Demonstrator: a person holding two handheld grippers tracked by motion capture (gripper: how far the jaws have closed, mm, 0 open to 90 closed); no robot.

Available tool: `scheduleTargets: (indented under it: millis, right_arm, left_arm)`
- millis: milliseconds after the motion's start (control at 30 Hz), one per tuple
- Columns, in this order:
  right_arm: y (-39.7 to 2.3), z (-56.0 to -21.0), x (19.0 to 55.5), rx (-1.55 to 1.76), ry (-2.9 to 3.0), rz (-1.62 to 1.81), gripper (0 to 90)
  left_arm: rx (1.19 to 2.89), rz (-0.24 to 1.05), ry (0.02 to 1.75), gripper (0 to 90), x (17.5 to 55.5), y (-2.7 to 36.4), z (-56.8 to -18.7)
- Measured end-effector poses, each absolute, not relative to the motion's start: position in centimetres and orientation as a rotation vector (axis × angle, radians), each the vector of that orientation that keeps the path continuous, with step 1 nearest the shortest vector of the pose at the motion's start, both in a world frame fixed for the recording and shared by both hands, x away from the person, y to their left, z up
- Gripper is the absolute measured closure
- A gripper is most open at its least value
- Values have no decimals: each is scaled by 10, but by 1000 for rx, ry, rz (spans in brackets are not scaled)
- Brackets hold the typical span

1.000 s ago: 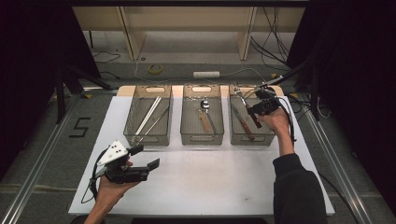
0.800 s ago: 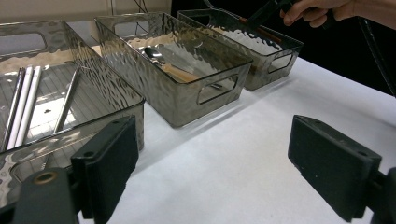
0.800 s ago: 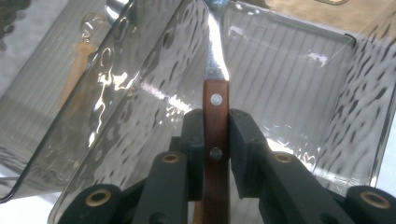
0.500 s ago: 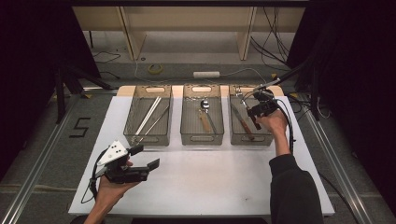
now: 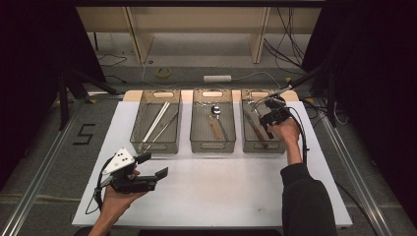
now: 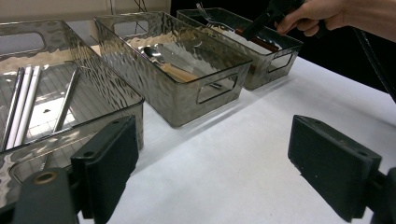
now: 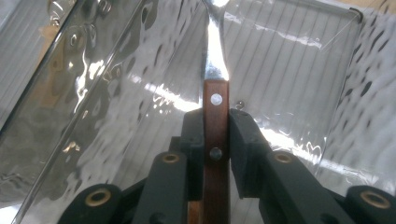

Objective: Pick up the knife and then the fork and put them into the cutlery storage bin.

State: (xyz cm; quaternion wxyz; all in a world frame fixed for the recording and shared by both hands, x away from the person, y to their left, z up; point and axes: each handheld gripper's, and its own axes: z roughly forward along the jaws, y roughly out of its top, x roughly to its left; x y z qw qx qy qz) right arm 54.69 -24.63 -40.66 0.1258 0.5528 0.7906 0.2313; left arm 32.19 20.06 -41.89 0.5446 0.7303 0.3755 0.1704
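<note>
Over the rightmost clear rippled plastic bin (image 5: pixel 261 129), the right gripper (image 7: pixel 215 135) clamps a fork's (image 7: pixel 215 119) riveted brown wooden handle, its steel neck shining. Well away from it, the left gripper (image 6: pixel 212 172) stands wide apart.

Fork (image 7: pixel 215 116): smooth wooden handle, shiny metal neck; bin (image 7: pixel 303 60) glossy rippled clear plastic.

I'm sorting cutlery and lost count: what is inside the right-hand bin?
Inside the right bin a wooden-handled fork is clamped in the right gripper and lifted. A second wooden-handled utensil lies on the floor; the hand covers the bin's far right.
</note>
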Motion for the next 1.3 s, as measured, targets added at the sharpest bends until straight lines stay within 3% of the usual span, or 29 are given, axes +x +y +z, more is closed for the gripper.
scheduleTargets:
  millis: [233,433,767,1300]
  right_arm:
    - [-248,-412,547,1638,2289,663,765]
    - [-250,-406,547,1646,2286,743,643]
    - [-251,-399,542,1607,2299,816,609]
    - [-243,-385,519,1503,2280,965,324]
  left_arm:
    - [1732,404,891,157,322,201,-419]
    - [1732,404,892,157,322,201,-419]
    - [1732,404,891,157,322,201,-419]
    - [1733,403,892,157,322,200,-419]
